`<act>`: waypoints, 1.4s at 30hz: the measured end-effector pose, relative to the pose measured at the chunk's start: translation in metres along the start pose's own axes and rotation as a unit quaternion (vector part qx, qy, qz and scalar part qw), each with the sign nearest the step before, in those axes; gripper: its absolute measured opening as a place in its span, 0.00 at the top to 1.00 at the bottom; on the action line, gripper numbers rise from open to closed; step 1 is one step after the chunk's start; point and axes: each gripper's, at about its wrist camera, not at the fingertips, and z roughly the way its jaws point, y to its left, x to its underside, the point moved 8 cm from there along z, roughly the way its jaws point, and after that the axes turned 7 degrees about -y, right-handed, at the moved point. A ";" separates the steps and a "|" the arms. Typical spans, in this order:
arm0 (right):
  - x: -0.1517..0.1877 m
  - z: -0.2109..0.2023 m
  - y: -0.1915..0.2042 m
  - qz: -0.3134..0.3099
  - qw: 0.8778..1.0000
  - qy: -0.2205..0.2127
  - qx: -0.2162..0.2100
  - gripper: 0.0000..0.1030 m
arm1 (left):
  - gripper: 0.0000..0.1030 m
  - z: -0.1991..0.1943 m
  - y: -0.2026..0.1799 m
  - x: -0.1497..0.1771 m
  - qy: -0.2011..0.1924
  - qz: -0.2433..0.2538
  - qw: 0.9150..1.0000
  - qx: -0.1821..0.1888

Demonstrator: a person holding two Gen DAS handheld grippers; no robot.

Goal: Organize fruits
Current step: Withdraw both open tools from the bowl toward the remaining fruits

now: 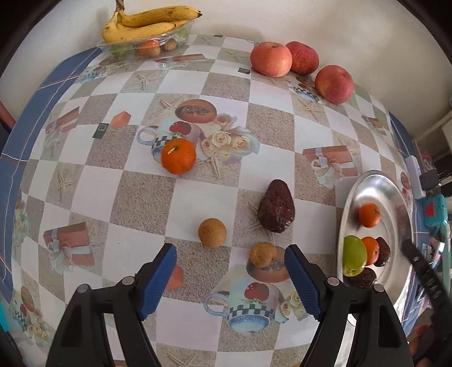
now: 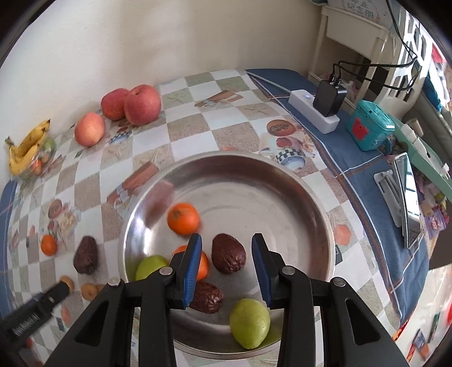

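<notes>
Little can be read. In the right wrist view, the left gripper's black body point(image 2: 31, 316) carries white lettering, too blurred to make out. A framed sign point(image 2: 358, 10) at the top edge shows Chinese characters, too small to read with certainty

Fruit-crowded near half of metal plate point(image 2: 310, 197)

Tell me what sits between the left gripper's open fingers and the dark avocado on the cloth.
In the left wrist view, two small round brown fruits lie between the left gripper and the avocado.
</notes>
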 end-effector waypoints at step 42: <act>0.033 0.004 0.120 -0.035 0.995 0.064 -0.071 0.08 | 0.00 -0.011 0.142 -0.026 -0.023 -0.153 0.986 -0.063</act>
